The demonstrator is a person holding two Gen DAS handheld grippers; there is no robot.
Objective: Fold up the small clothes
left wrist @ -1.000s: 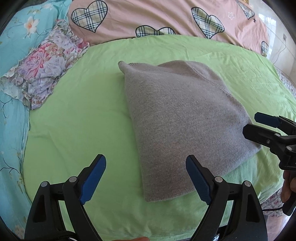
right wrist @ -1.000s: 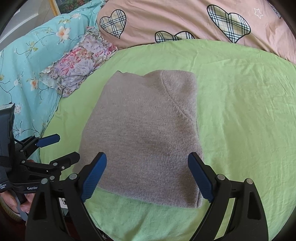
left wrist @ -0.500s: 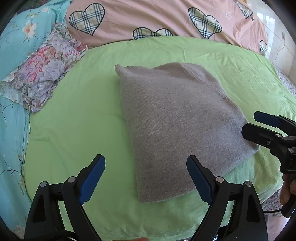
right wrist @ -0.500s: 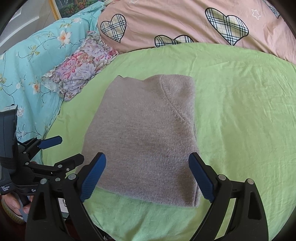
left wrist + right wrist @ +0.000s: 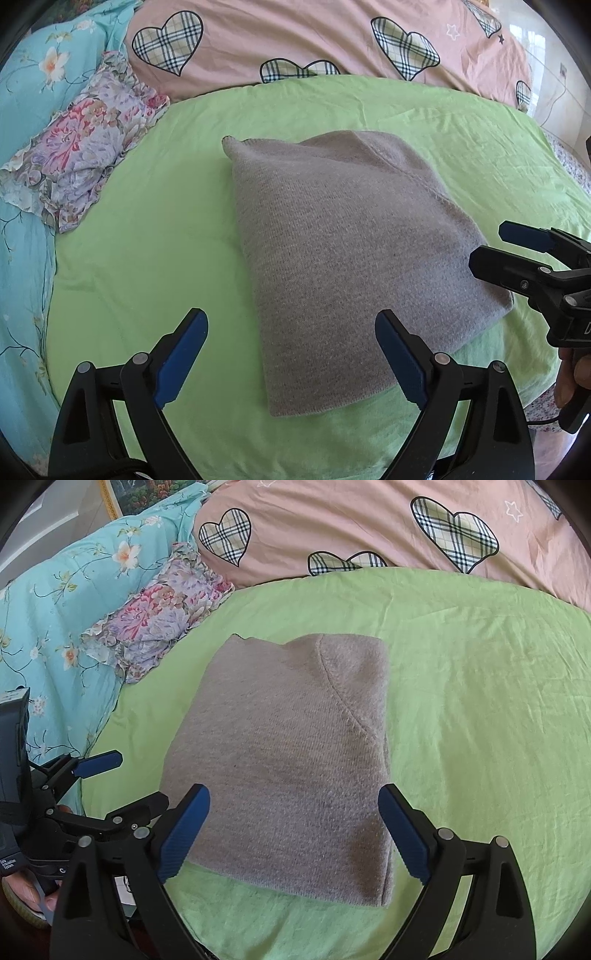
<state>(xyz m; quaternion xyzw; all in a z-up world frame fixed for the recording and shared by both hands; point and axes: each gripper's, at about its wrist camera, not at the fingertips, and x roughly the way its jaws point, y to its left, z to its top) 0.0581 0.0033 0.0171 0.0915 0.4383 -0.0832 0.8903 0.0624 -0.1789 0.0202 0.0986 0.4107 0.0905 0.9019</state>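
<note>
The folded grey sweater is lying mid-frame on the green sheet, just ahead of the left gripper, whose blue pads are spreading wide and gripping nothing. In the right wrist view the sweater is sitting between and beyond the right gripper, jaws likewise released and hovering at its near edge. A floral pillow is resting at the upper left, the pink heart-print quilt across the top, the turquoise flowered bedding along the left. Nothing is blocking the sweater. Both grippers are pointing forward over the bed.
</note>
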